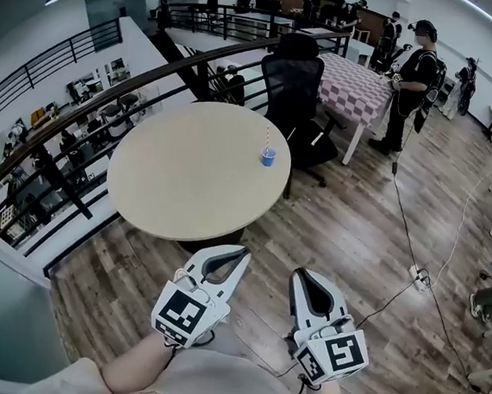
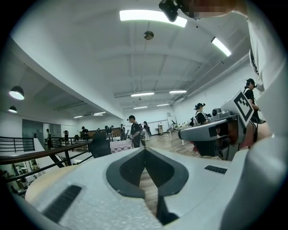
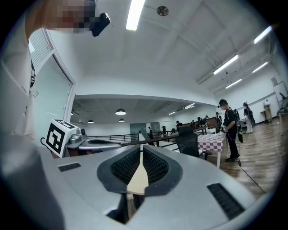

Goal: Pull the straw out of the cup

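Observation:
A small blue cup [image 1: 268,156] stands near the far right edge of the round beige table [image 1: 178,185]. A striped straw [image 1: 267,136] sticks up out of it. Both grippers hang low in front of the person's body, well short of the table and far from the cup. The left gripper [image 1: 243,251] is shut with nothing in it, its jaw tips meeting [image 2: 145,150]. The right gripper [image 1: 296,273] is also shut and empty [image 3: 141,148]. Neither gripper view shows the cup or the straw.
A black office chair [image 1: 293,84] stands just behind the table, with a checkered table [image 1: 356,85] beyond it. A person [image 1: 413,78] stands at the back right. A dark railing [image 1: 81,115] runs along the left. A cable and power strip [image 1: 418,273] lie on the wooden floor.

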`<state>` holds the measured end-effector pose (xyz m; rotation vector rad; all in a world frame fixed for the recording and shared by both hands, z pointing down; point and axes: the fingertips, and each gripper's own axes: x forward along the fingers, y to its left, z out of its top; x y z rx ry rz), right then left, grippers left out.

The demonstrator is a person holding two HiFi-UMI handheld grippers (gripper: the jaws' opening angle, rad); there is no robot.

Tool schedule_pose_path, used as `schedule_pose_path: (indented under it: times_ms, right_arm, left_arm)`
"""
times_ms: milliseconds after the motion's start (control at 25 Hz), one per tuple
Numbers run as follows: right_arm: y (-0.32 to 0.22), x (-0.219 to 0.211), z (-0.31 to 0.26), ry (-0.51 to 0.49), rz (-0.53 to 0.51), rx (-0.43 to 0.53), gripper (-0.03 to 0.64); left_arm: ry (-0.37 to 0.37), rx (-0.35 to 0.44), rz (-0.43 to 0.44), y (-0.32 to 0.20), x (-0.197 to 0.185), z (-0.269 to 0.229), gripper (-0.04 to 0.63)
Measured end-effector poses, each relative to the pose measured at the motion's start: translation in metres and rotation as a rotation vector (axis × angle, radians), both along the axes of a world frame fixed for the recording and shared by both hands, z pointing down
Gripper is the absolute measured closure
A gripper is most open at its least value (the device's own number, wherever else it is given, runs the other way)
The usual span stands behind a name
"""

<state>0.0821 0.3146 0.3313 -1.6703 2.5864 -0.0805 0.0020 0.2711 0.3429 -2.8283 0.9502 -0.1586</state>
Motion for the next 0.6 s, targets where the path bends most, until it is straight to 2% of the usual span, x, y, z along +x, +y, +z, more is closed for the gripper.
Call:
schedule_pose_path:
  times_ms: [360, 600]
  right_arm:
    - [-0.044, 0.007, 0.012, 0.005, 0.003, -0.005, 0.586]
    - [-0.098, 0.008, 0.019, 0.026, 0.013, -0.024, 0.586]
  left_arm:
    - [0.014, -0.017, -0.010, -0.033, 0.003, 0.019, 0.581]
    - [0.029, -0.010, 0.016, -0.084, 0.012, 0.019, 0.583]
